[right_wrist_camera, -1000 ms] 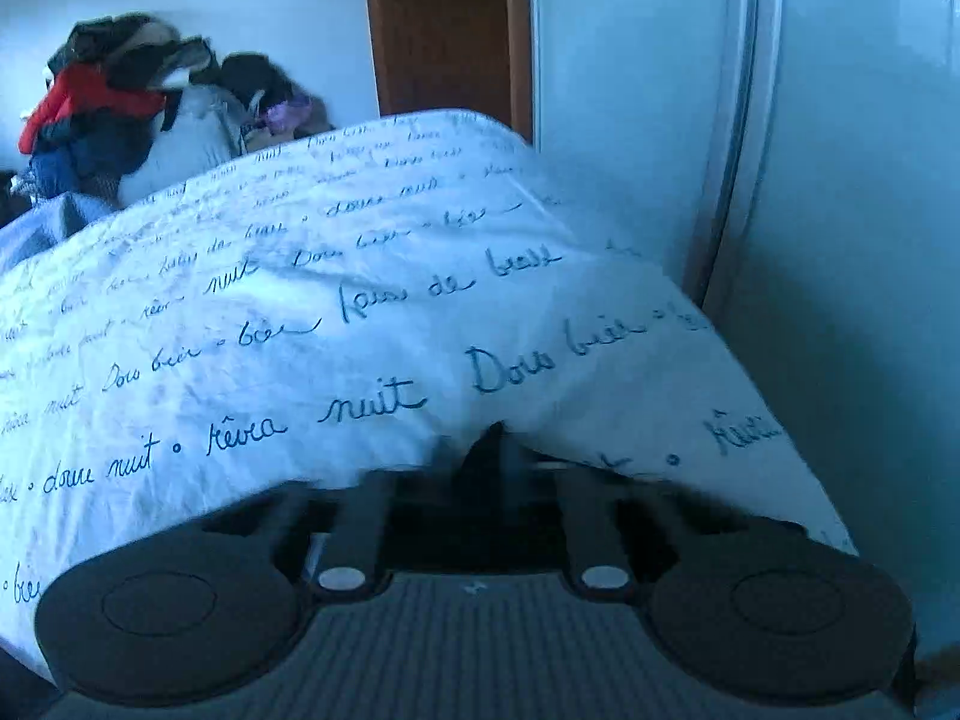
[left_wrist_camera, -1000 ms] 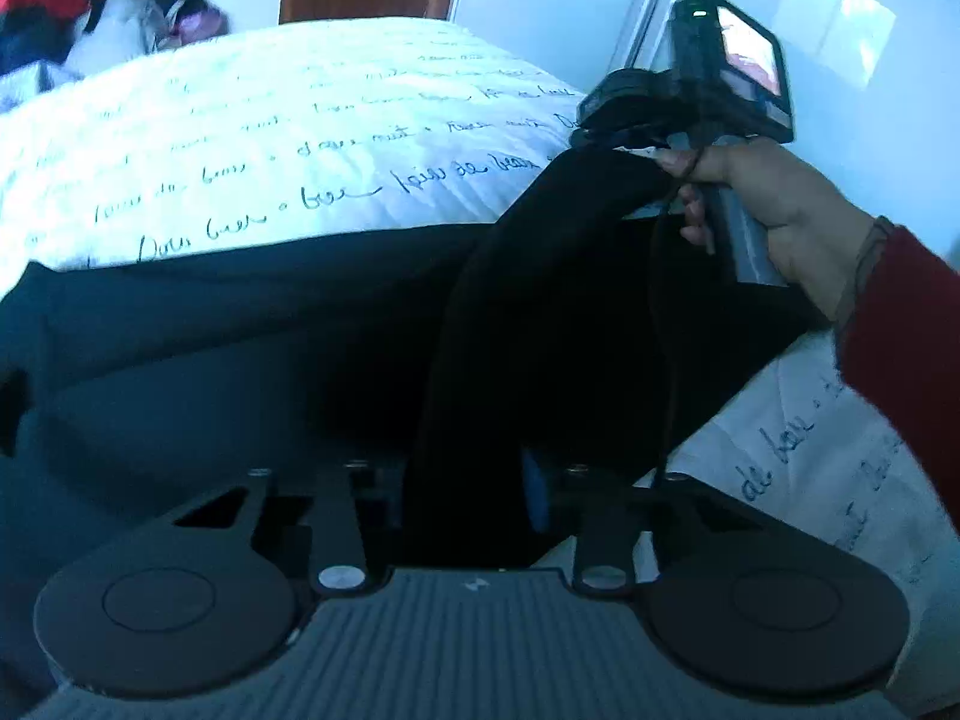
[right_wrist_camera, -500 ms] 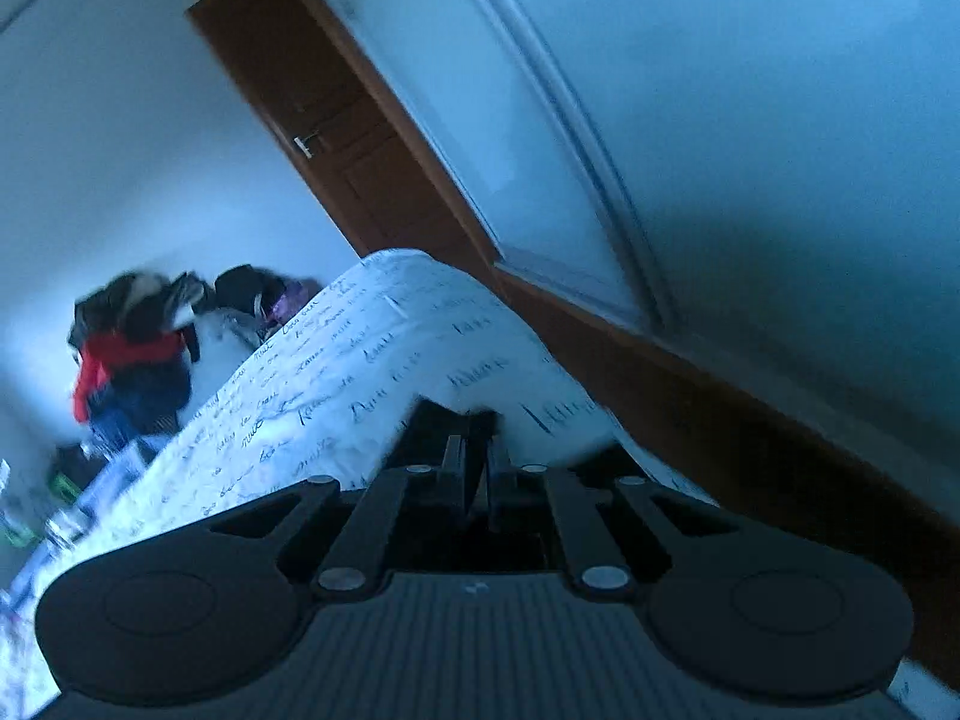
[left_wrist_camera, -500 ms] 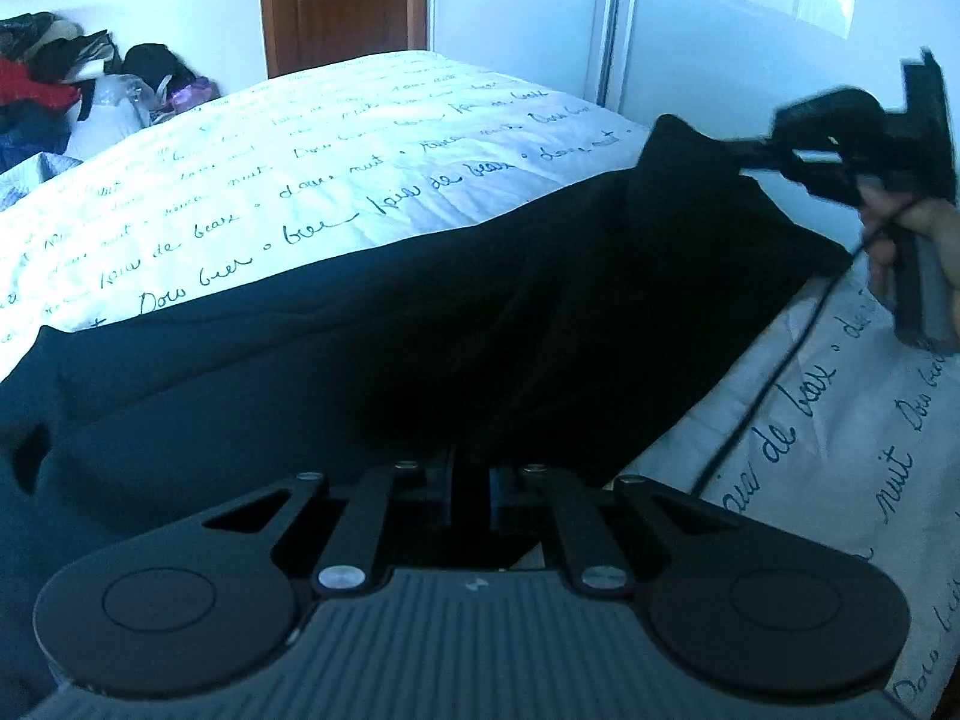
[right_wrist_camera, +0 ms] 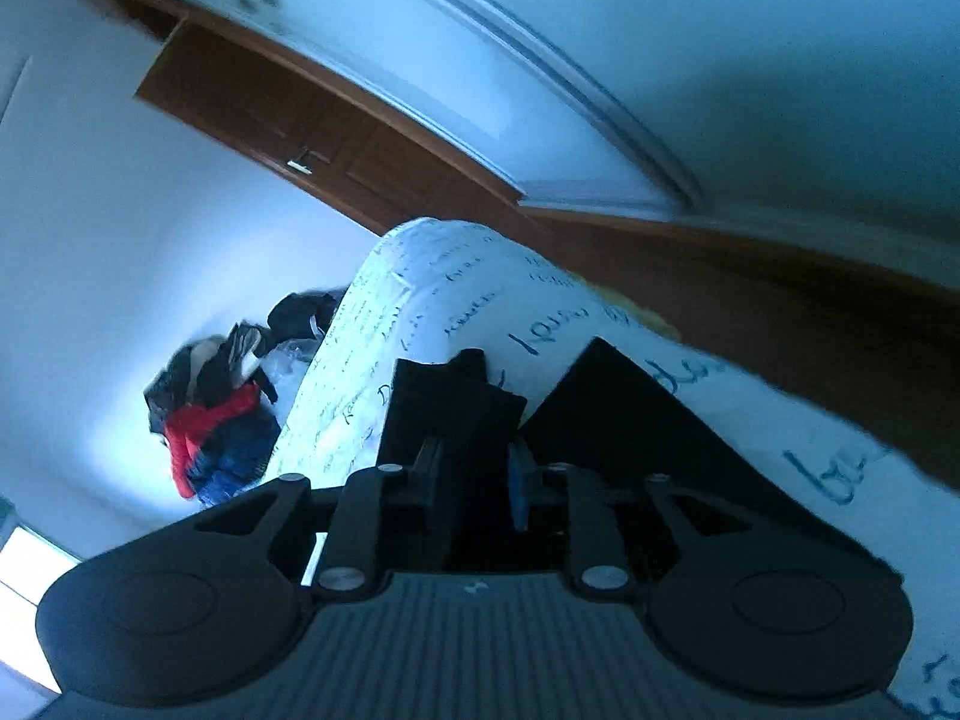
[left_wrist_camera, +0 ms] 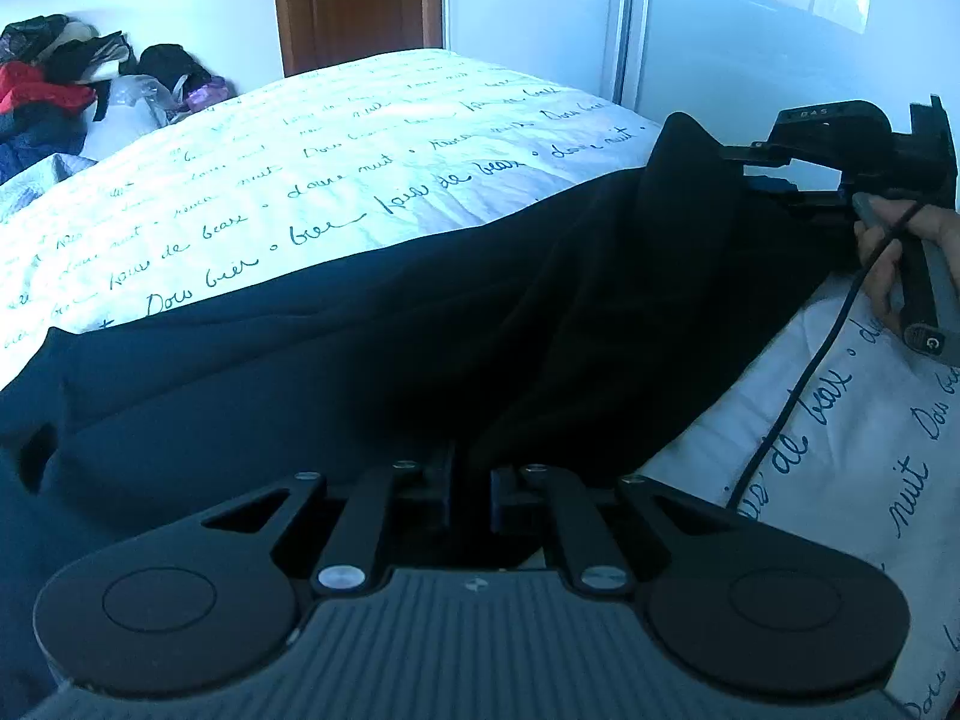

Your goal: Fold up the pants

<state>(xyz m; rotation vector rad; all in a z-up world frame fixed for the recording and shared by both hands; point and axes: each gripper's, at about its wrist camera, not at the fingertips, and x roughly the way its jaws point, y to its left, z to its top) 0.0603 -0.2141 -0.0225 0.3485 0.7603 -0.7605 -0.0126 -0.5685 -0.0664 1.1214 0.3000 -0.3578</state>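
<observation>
Pants (left_wrist_camera: 372, 372) lie dark and wide on the bed (left_wrist_camera: 360, 168), near the edge closest to me. A second ago my right gripper (left_wrist_camera: 744, 171) held one corner high above the pants; now that corner is pulled out low to the right, so the cloth is spread flatter and ready for a fold. My left gripper (left_wrist_camera: 471, 495) sits low at the near edge of the pants, fingers pinched narrow on the cloth. My right hand (left_wrist_camera: 900, 264) holds its gripper tipped sideways, and its fingers are pinched on the corner too.

Both wrist views low, sharing bed (left_wrist_camera: 372, 180)
</observation>
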